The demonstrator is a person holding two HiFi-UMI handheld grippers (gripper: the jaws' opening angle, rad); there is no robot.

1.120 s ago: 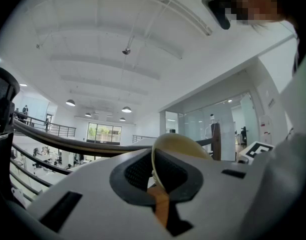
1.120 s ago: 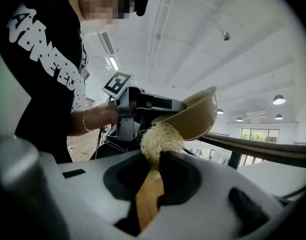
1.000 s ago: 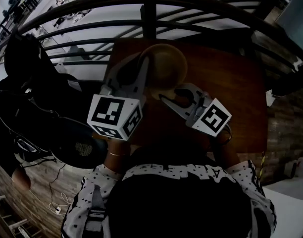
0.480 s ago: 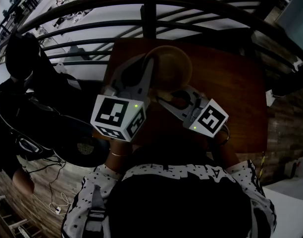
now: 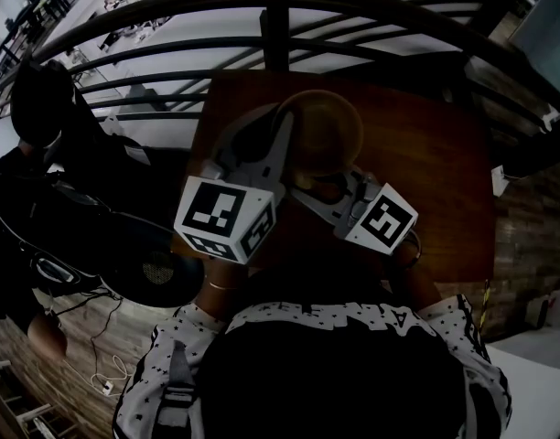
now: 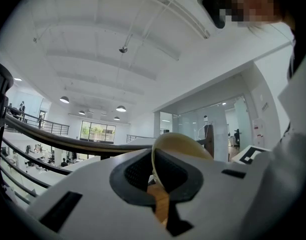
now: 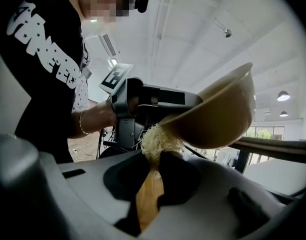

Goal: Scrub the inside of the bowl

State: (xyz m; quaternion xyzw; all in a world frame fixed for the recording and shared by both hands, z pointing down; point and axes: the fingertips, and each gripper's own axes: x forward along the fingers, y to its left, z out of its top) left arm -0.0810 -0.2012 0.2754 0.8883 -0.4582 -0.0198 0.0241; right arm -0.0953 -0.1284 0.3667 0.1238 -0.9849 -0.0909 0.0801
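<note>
A tan bowl is held tilted above the wooden table. My left gripper is shut on its rim. In the left gripper view the thin rim runs between the jaws and the bowl curves away behind them. My right gripper is shut on a pale fibrous scrubber. The scrubber presses against the lower edge of the bowl, whose outer side faces the right gripper view. The bowl's inside is hidden there.
A dark curved railing runs just beyond the table's far edge, with a drop to a lower floor behind it. A black round seat and bags stand to the left. A cable lies on the wooden floor.
The bowl and my left gripper have drifted slightly right and nearer. My right gripper has closed in under the bowl, bringing the scrubber to its edge.
</note>
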